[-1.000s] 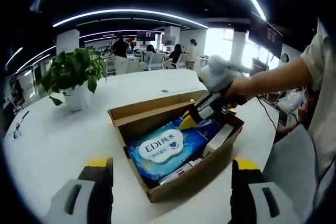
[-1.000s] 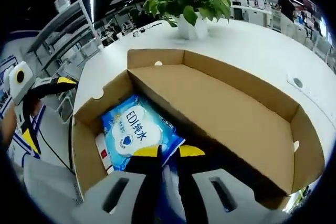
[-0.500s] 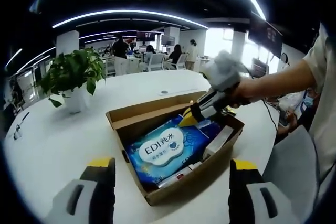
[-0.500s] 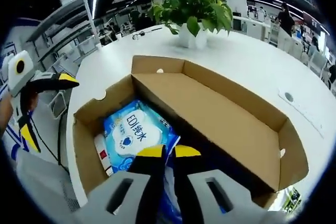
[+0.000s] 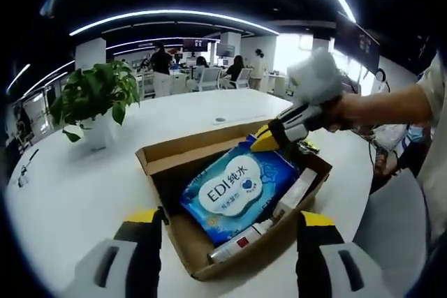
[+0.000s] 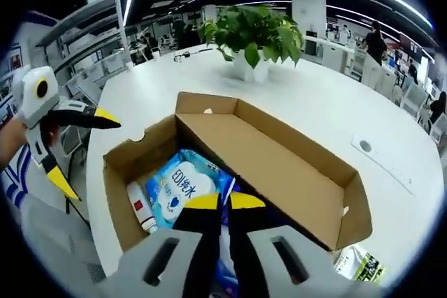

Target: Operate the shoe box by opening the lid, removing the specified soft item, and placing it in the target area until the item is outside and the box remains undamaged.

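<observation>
On the white round desk (image 5: 77,186): brown cardboard shoe box (image 5: 209,263), lid (image 6: 279,172) already swung open and lying flat behind it.
Far left: green potted plant in a white pot (image 5: 94,99), well apart from the box.
Left gripper (image 5: 227,225): jaws wide apart, holding nothing, hovering just in front of the box's near wall.
Box contents: blue soft pack of wet wipes with a white "EDI" label (image 5: 237,186), plus a white tube with a red mark (image 6: 142,211) along one wall and other small boxes I can't make out.
Right gripper (image 5: 269,137): yellow-tipped jaws pinched shut on the far corner of the wipes pack; right gripper view shows the same, jaws (image 6: 223,204) closed together over the pack edge.
Change: half a second ago the pack lay flat in the box; now its gripped end is raised and the pack tilts up, lower end still inside.
Meaning: lid step done, extraction under way, pack not yet clear of the walls.
Risk: pinch is on a corner only, soft pack could sag or slip; box walls look intact.
</observation>
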Tool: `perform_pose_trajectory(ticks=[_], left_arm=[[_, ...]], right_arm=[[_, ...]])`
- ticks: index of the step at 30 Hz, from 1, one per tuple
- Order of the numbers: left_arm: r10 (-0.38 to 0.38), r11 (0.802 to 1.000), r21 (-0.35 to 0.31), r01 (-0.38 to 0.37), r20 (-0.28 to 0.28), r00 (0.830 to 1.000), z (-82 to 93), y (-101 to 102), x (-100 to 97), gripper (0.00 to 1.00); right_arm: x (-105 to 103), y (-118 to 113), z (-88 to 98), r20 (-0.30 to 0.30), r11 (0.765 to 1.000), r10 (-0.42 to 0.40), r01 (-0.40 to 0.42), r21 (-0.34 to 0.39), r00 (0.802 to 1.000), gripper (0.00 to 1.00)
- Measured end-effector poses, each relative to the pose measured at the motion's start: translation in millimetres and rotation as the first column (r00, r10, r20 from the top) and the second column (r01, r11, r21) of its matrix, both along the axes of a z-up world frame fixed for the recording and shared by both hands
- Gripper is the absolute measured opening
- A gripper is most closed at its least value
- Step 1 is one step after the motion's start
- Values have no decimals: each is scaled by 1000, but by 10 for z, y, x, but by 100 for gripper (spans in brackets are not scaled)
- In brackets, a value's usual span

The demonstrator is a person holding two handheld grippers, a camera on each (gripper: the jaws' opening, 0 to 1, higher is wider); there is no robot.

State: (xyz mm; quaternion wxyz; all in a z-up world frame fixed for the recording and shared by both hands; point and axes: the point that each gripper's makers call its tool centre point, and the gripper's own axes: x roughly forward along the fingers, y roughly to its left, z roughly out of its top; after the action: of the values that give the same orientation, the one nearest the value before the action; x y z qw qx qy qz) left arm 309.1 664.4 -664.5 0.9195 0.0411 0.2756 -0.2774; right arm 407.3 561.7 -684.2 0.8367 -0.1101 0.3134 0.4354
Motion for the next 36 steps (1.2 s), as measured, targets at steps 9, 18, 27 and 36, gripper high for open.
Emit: perform_pose_trajectory(ticks=[9, 18, 27, 36], left_arm=[[-14, 999, 38, 15, -32, 999, -79, -43, 101, 71], [-29, 998, 59, 34, -77, 997, -187, -106, 226, 63], [-18, 997, 67, 29, -169, 985, -372, -137, 306, 49], [-23, 998, 43, 34, -246, 969, -560, -230, 376, 39]], right_arm=[[3, -268, 31, -8, 998, -57, 57, 12, 998, 0], [-8, -496, -47, -38, 994, -106, 107, 20, 994, 1], [-18, -623, -120, -43, 993, -120, 121, 13, 992, 1], [-31, -663, -152, -28, 993, -116, 116, 0, 993, 1]])
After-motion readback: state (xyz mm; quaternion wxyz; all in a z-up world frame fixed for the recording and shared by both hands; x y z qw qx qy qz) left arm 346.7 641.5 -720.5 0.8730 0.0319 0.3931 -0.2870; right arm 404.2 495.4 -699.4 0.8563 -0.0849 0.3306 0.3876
